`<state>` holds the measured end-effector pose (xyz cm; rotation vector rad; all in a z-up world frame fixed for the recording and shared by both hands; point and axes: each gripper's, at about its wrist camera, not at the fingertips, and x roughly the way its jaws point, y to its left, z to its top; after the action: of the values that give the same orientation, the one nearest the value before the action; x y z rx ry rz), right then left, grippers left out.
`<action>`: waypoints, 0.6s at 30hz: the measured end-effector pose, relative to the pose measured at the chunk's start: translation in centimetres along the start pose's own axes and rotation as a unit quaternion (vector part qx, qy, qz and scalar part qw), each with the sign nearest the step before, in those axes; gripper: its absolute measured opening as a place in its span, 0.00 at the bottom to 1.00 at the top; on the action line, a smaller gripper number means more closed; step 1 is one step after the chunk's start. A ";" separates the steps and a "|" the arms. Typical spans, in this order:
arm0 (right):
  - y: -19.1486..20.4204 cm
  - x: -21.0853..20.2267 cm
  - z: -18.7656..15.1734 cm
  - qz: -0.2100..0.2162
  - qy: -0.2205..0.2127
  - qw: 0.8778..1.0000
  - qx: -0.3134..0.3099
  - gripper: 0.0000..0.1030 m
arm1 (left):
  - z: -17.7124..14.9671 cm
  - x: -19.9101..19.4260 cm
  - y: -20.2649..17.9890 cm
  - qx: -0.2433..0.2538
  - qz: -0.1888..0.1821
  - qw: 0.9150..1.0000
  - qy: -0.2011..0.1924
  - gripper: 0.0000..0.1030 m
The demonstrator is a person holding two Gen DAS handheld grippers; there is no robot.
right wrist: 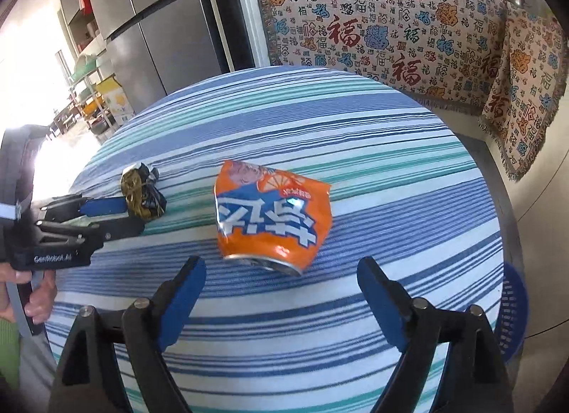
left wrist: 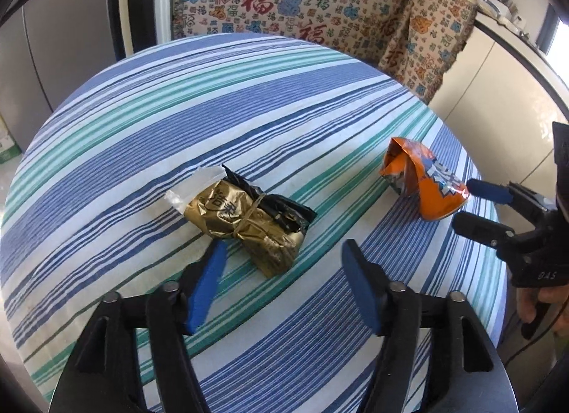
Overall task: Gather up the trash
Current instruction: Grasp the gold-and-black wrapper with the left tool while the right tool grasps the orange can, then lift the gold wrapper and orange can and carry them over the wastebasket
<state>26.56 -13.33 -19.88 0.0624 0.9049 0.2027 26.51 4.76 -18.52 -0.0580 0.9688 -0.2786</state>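
A crumpled gold and black wrapper (left wrist: pixel 245 223) tied with a rubber band lies on the striped tablecloth (left wrist: pixel 177 111). My left gripper (left wrist: pixel 284 253) is open just short of it, its fingers (left wrist: pixel 208 285) straddling the near end. A crushed orange can (right wrist: pixel 272 215) lies to the right; it also shows in the left wrist view (left wrist: pixel 423 178). My right gripper (right wrist: pixel 281 267) is open right behind the can, apart from it. The right gripper also shows in the left wrist view (left wrist: pixel 466 203), and the left gripper in the right wrist view (right wrist: pixel 117 214) beside the wrapper (right wrist: pixel 142 192).
A blue plastic basket (right wrist: pixel 514 313) stands on the floor beyond the table's right edge. A sofa under a patterned throw (right wrist: pixel 391 32) runs behind the table. A steel fridge (right wrist: pixel 163 22) stands at the back left. White cabinets (left wrist: pixel 498 93) stand at the right.
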 end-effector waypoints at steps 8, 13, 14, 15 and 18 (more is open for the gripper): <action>0.2 0.8 0.0 -0.005 -0.014 0.999 0.035 0.70 | 0.2 0.2 3.2 -0.082 -0.004 0.997 -0.007 0.84; 0.5 -0.5 -0.7 -0.011 -0.025 1.000 0.003 0.70 | 0.2 1.1 3.0 -0.086 -0.008 0.996 -0.015 0.49; 0.4 -0.7 -0.8 -0.011 -0.027 1.000 -0.002 0.70 | 0.2 1.2 2.9 -0.086 -0.018 0.996 -0.016 0.39; 0.3 -1.0 -1.0 -0.012 -0.030 0.999 -0.004 0.70 | 0.1 1.4 2.7 -0.086 -0.032 0.996 -0.013 0.21; 0.0 -1.7 -1.4 -0.012 -0.036 0.999 -0.007 0.70 | 0.1 1.5 1.9 -0.078 -0.026 0.996 -0.022 0.17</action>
<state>24.41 -13.76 -19.41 0.0448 0.8319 0.1838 27.76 6.18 -20.05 -0.2312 0.9440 -0.2473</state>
